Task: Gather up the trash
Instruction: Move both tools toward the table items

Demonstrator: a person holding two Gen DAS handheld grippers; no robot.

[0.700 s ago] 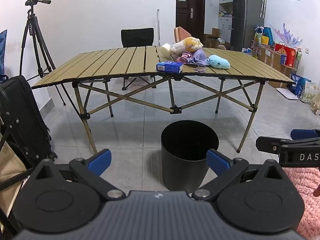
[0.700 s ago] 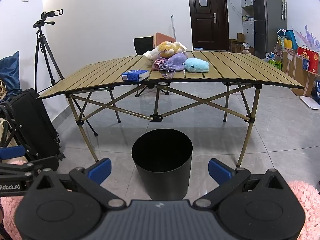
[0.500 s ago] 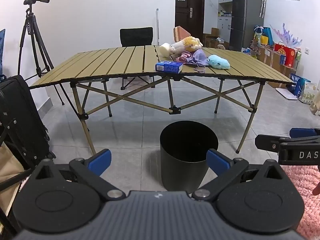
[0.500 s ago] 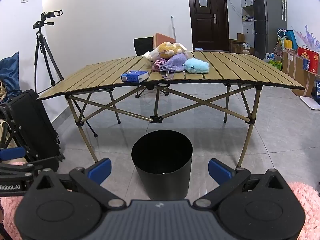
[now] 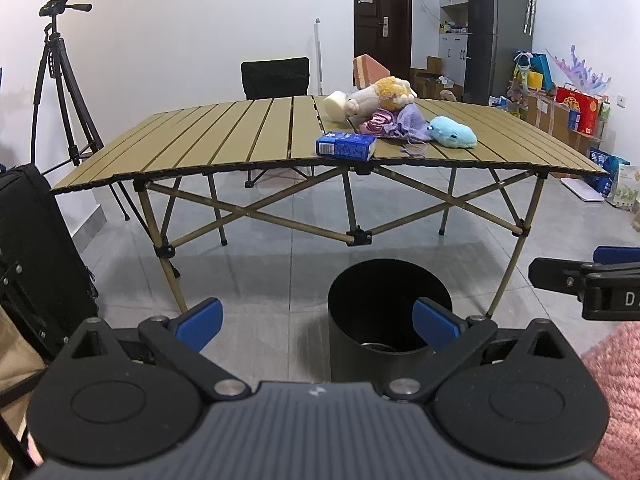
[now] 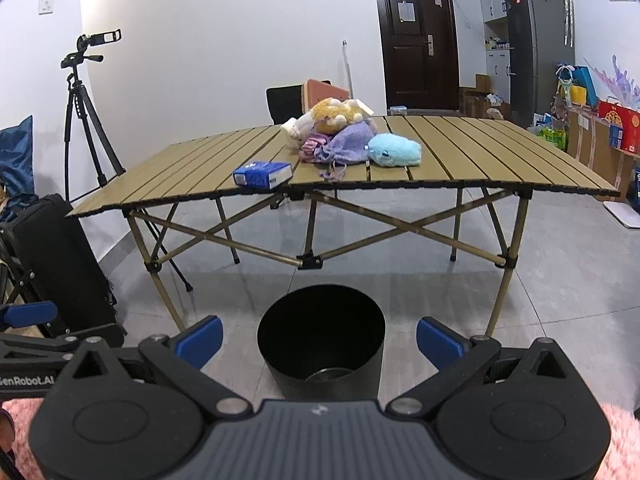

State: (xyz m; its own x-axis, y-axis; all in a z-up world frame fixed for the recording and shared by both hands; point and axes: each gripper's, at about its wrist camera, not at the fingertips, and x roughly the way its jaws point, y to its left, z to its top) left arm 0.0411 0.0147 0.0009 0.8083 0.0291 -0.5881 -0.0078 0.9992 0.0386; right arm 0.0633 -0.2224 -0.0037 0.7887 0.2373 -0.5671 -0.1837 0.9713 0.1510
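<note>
A black round bin (image 5: 390,312) stands on the floor in front of a folding slat table (image 5: 224,140); it also shows in the right wrist view (image 6: 322,340). A blue carton (image 5: 346,146) lies near the table's front edge, also in the right wrist view (image 6: 262,174). Behind it lie a purple cloth pouch (image 5: 408,124), a light blue plush (image 5: 452,132) and a yellow plush toy (image 5: 384,92). My left gripper (image 5: 318,322) is open and empty, low, facing the bin. My right gripper (image 6: 320,340) is open and empty, just before the bin.
A black suitcase (image 5: 36,256) stands at the left. A camera tripod (image 5: 60,80) stands behind the table's left end. A black chair (image 5: 275,78) is behind the table. A pink rug (image 5: 616,384) lies at lower right. Boxes and bags (image 5: 576,108) line the right wall.
Both grippers have moved slightly forward and up; the bin sits a little lower in both views and the table looks nearer. Both stay open.
</note>
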